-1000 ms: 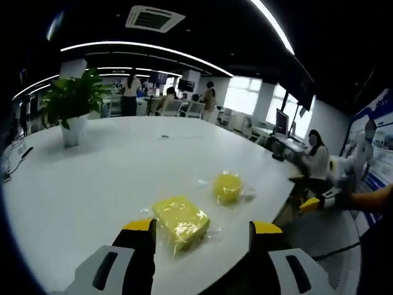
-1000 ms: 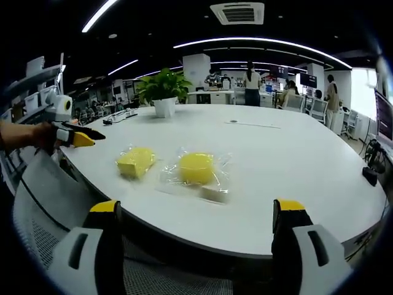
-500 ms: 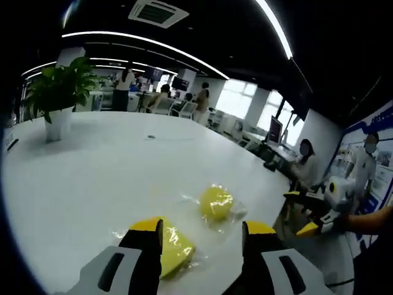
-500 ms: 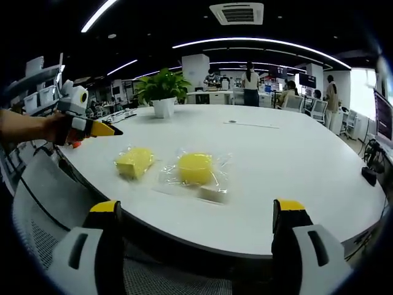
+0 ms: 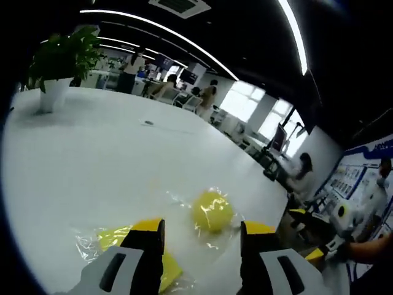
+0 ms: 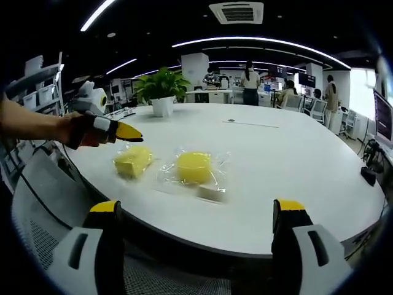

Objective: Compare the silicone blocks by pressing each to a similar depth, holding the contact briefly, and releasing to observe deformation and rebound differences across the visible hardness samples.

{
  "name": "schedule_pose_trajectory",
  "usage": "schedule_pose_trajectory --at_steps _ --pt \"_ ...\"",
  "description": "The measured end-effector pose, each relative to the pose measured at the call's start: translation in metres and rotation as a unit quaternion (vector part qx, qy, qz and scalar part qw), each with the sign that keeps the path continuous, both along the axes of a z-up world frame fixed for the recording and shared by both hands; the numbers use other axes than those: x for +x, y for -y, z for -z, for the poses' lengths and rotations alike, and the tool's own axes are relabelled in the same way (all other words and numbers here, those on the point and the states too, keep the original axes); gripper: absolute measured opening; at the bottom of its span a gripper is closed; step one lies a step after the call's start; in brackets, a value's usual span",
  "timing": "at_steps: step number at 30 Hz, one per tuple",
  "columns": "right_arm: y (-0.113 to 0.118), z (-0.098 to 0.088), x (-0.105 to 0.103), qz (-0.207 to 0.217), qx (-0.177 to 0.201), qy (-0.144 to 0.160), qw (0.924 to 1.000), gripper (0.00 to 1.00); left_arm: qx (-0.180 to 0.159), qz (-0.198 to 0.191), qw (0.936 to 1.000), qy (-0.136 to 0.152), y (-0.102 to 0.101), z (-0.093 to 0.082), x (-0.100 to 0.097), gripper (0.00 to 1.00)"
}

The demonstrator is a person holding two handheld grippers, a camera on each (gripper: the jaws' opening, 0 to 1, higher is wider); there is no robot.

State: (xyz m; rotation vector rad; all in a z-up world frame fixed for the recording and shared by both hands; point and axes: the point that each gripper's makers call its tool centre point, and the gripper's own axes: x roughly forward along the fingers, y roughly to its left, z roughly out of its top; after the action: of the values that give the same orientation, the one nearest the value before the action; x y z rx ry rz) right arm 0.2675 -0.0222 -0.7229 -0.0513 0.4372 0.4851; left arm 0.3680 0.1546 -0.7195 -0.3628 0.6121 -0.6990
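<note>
Silicone first: my yellow rectangular silicone block and round yellow silicone block, both in crinkly slippery wrap, lie near the white tabletop edge. Probably soft; press top centres. Left tongs and right tongs spread, empty.

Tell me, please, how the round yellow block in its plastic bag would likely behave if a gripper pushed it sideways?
The round block lies flat on the white table, so it would probably slide, not roll. Its loose, glossy bag may slip or crumple first. Being silicone, it should give under pressure and not crack.
</note>
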Motion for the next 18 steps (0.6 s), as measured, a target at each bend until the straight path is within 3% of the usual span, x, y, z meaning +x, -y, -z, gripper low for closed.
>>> schedule_pose_trajectory --at_steps 7,18 --pt "0.001 0.001 0.000 0.001 -0.001 -0.001 1.0000 0.96 -0.025 -0.018 0.9989 -0.035 0.010 0.018 0.015 0.44" --pt "0.002 0.001 0.001 0.003 -0.002 -0.003 1.0000 0.96 -0.028 -0.034 0.9969 -0.065 0.031 0.039 0.036 0.38"
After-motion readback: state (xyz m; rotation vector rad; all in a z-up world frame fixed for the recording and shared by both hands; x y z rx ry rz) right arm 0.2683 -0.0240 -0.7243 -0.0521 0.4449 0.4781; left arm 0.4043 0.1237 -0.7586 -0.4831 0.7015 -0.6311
